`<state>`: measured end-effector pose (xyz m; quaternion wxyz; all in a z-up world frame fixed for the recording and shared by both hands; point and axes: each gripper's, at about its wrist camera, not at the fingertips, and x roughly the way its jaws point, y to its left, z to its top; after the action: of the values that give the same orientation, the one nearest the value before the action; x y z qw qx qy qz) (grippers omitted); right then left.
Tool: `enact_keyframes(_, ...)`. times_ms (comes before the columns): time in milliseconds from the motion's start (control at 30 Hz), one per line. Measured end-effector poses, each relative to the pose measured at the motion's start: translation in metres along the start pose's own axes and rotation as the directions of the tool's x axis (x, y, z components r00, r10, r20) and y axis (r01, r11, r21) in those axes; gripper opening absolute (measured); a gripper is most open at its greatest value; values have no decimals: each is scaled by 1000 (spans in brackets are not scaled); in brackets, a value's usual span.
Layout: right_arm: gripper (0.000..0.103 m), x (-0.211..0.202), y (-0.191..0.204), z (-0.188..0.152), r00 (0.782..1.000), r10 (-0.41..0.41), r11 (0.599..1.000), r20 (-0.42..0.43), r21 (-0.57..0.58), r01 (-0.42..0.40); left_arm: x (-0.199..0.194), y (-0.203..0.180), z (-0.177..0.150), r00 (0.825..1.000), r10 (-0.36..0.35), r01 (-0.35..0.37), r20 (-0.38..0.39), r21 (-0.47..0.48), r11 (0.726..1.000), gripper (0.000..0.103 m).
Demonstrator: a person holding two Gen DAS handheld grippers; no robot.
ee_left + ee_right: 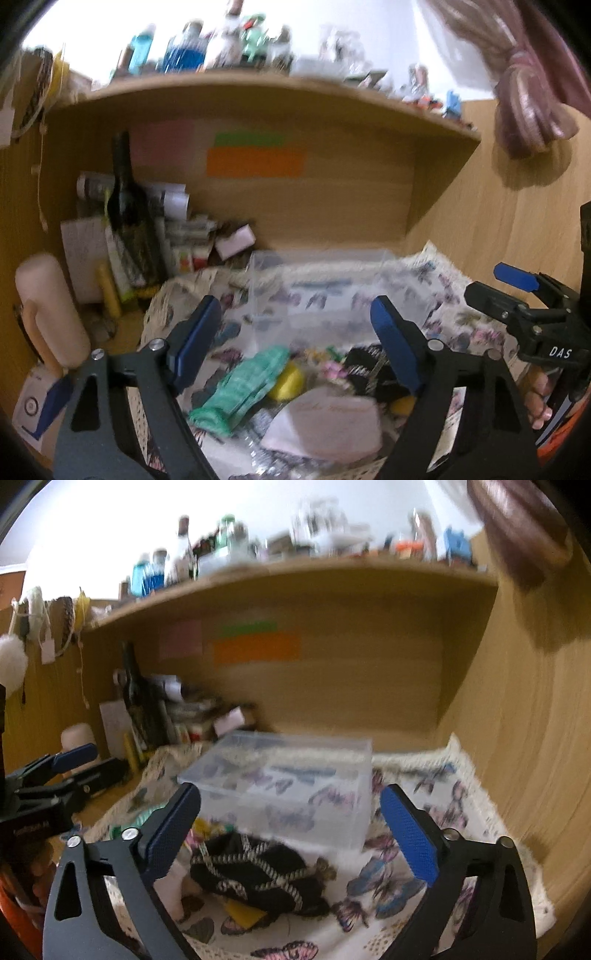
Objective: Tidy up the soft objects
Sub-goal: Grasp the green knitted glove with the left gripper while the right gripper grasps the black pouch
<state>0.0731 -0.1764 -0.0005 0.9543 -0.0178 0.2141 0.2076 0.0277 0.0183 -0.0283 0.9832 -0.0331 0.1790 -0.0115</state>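
Observation:
A pile of soft objects lies on a butterfly-print cloth (pixel 406 856): a green knitted cloth (pixel 243 384), a yellow sponge (pixel 288 380), a pale pink fabric piece (pixel 328 424) and a black cloth with white-patterned trim (pixel 255 878). A clear plastic box (pixel 288 786) stands behind the pile; it also shows in the left wrist view (pixel 317 288). My left gripper (pixel 299 343) is open and empty above the pile. My right gripper (pixel 295 830) is open and empty over the black cloth. The right gripper also shows at the right edge of the left wrist view (pixel 517 291).
A dark bottle (pixel 127 214), papers and small boxes (pixel 192 236) crowd the back left of the wooden desk nook. A pale pink roll (pixel 51 314) stands at the left. A shelf (pixel 258 88) with bottles runs overhead. A wooden side wall (pixel 517 738) stands at right.

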Motion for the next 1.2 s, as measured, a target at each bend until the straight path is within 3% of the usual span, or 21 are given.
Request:
enact_keyframes(433,92,42,17,-32,973,117,993,-198,14,-116,42,40,-47,978,36,-48,-207,-52,998,77)
enact_keyframes(633,89,69,16,-46,949,133,991,-284,32,-129,68,53,-53,960,32,-61,-278,-96,994,63)
enact_keyframes(700,85,75,14,-49,939,155,988,-306,51,-146,76,54,-56,952,19,-52,-306,-101,994,57)
enact_keyframes(800,77,78,15,-52,934,163,987,-317,51,-155,83,52,-60,942,-3,-31,-337,-96,995,38)
enact_keyframes(867,61,78,16,-52,933,165,986,-319,35,-163,84,51,-60,942,1,-34,-335,-91,995,30)
enact_keyframes(933,51,77,17,-53,933,163,986,-321,27,-163,84,51,-61,940,7,-40,-340,-90,995,21)
enact_keyframes(1000,44,77,16,-53,936,149,988,-320,15,-153,83,51,-62,941,12,-44,-337,-89,995,17)
enact_keyframes(1133,21,74,13,-50,937,164,986,-308,26,-164,80,52,-61,944,27,-61,-329,-92,994,12)
enact_keyframes(1200,19,69,10,-45,945,160,987,-285,25,-159,78,53,-60,946,31,-65,-324,-94,993,12)
